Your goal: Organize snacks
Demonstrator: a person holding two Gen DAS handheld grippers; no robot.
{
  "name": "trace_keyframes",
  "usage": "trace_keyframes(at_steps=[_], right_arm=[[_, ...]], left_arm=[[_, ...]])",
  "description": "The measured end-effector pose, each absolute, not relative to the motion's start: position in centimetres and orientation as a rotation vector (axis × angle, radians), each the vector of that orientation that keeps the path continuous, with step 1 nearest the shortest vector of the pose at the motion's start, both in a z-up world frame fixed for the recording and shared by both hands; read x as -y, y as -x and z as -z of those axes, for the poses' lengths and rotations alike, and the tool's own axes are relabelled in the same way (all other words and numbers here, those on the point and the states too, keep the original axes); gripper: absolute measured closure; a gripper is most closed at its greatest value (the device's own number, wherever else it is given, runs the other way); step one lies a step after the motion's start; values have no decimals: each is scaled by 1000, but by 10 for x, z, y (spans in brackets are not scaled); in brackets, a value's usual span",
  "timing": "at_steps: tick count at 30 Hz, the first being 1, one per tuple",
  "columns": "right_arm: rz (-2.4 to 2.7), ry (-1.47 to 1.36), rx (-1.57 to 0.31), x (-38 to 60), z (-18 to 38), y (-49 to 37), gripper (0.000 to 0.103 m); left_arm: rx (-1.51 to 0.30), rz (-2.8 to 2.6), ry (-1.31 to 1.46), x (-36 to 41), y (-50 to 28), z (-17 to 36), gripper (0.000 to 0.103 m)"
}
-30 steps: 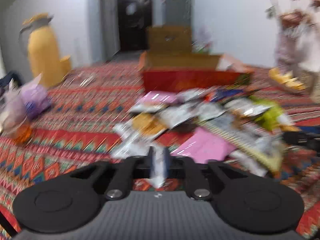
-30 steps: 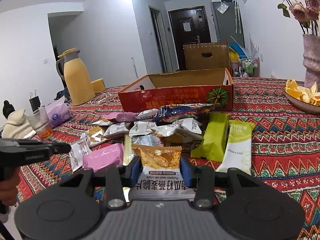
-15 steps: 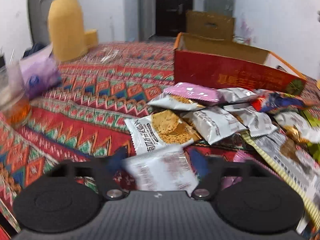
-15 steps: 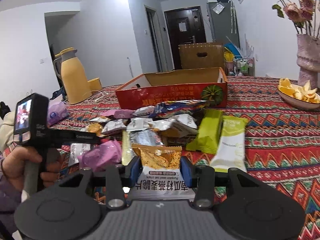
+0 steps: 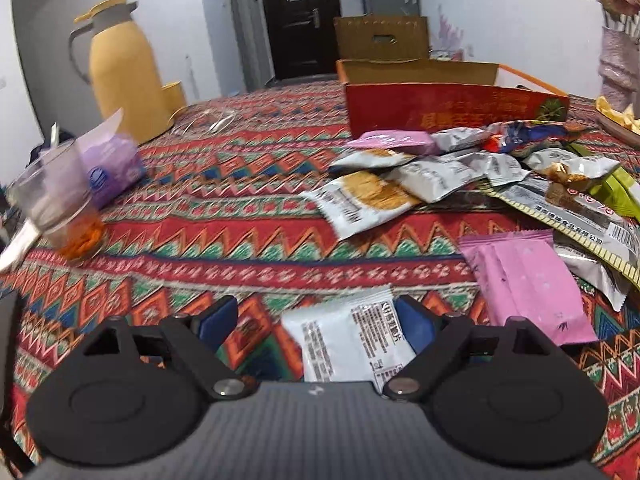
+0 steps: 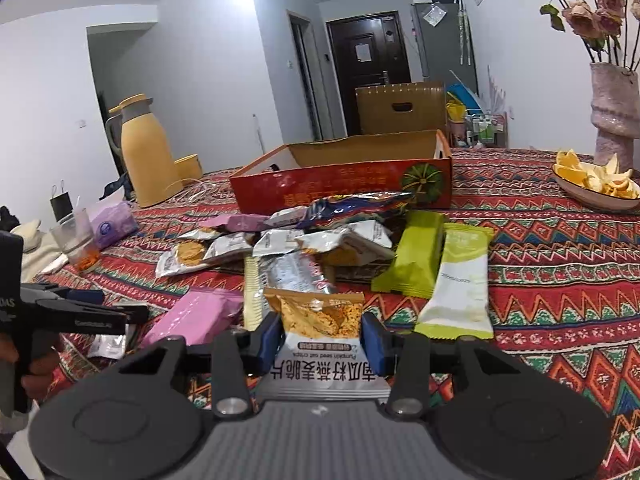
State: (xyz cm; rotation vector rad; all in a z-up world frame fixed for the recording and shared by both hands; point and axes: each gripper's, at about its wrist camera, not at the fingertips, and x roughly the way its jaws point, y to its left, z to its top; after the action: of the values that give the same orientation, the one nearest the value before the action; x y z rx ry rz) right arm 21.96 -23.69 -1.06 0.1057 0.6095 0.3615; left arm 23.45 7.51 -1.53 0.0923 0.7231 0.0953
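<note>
- Left wrist view: left gripper [image 5: 316, 320] spread wide, jaws just opened; white snack packet [image 5: 348, 342] loose between them near the table's [image 5: 240, 184] front edge.
- Right wrist view: right gripper [image 6: 318, 336] pinching an orange crisps packet [image 6: 320, 328].

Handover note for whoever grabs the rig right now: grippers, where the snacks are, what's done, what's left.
Left gripper: jaws just opened wide; white snack packet lies loose between them on the tablecloth.
Right gripper: shut on the pumpkin seed crisps packet.
Snack pile sits before the red box; green bars beside it.
Done: nothing visible in the box.
Left: sort the pile, presumably into the box.
</note>
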Motion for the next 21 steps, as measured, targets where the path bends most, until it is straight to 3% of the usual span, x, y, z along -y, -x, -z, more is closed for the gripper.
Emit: trace_keyframes(at_steps=[3, 9, 10, 12, 15, 18, 20, 21], right_arm=[[-358, -106, -618, 234, 16, -220, 60], [-311, -17, -647, 237, 18, -207, 60], [-284, -4, -664, 238, 21, -206, 60], [-241, 3, -691, 244, 26, -204, 58], [-218, -5, -715, 251, 34, -206, 56], [-270, -24, -727, 254, 32, -209, 41], [-273, -21, -738, 255, 33, -212, 42], [-269, -19, -734, 255, 34, -212, 55]], left_arm=[[-770, -83, 56, -77, -232, 11, 12], [-741, -109, 39, -67, -220, 22, 11], [-731, -122, 39, -69, -221, 23, 16], [-697, -108, 23, -70, -218, 20, 55], [-697, -55, -2, -67, -216, 17, 60], [-702, -2, -24, -64, -210, 15, 61], [-707, 26, -19, -64, -206, 15, 61], [-702, 29, -24, -64, -204, 15, 63]])
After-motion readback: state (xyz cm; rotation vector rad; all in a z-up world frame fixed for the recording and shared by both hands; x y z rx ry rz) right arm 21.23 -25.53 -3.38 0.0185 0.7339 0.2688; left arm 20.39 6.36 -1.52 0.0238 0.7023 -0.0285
